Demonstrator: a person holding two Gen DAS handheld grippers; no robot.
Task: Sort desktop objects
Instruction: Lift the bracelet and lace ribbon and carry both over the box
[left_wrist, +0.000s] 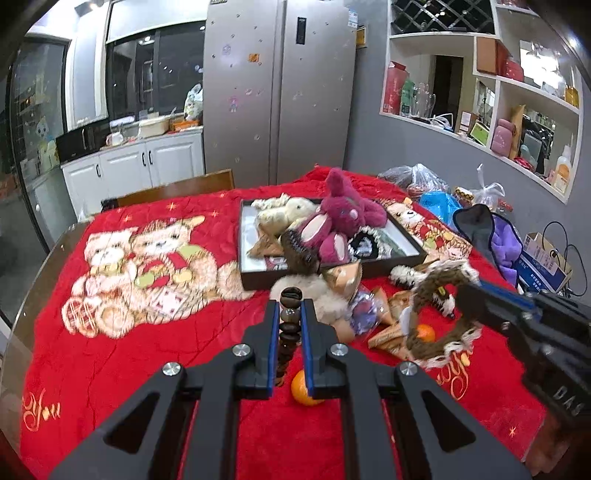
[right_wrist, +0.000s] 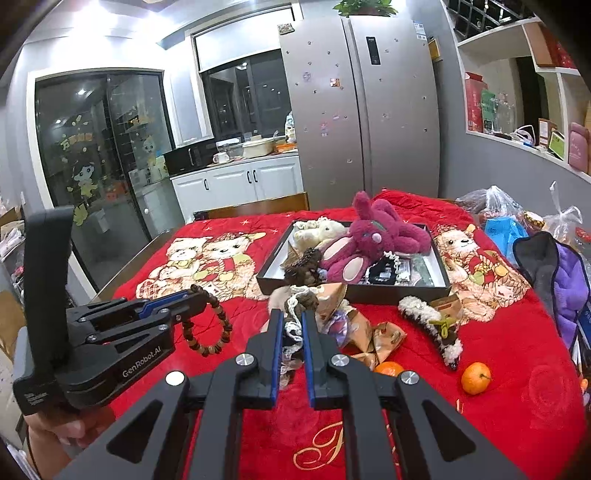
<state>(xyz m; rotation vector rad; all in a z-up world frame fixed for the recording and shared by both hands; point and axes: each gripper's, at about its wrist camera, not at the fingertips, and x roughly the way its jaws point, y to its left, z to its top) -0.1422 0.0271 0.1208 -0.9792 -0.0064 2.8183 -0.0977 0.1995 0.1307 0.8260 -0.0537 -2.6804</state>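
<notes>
My left gripper (left_wrist: 290, 308) is shut on a brown bead bracelet (left_wrist: 290, 325), which hangs lifted above the red blanket. In the right wrist view the left gripper (right_wrist: 197, 295) is at the left with the bracelet (right_wrist: 212, 328) looped below its tips. My right gripper (right_wrist: 292, 321) is shut on a brown and white fuzzy hair ring (right_wrist: 299, 301). The left wrist view shows the right gripper (left_wrist: 466, 300) at the right with that hair ring (left_wrist: 437, 317) dangling. A dark tray (left_wrist: 332, 272) (right_wrist: 388, 292) lies beyond both and holds a magenta plush rabbit (left_wrist: 340, 221) and a cream plush (right_wrist: 319, 230).
Two oranges (right_wrist: 476, 376) (right_wrist: 388, 368), gold snack packets (right_wrist: 384, 339) and a fuzzy hair clip (right_wrist: 432, 325) lie on the blanket near the tray. Plastic bags (right_wrist: 498, 210) and a purple cloth (right_wrist: 569, 291) crowd the right side. A hand (right_wrist: 62, 432) holds the left gripper.
</notes>
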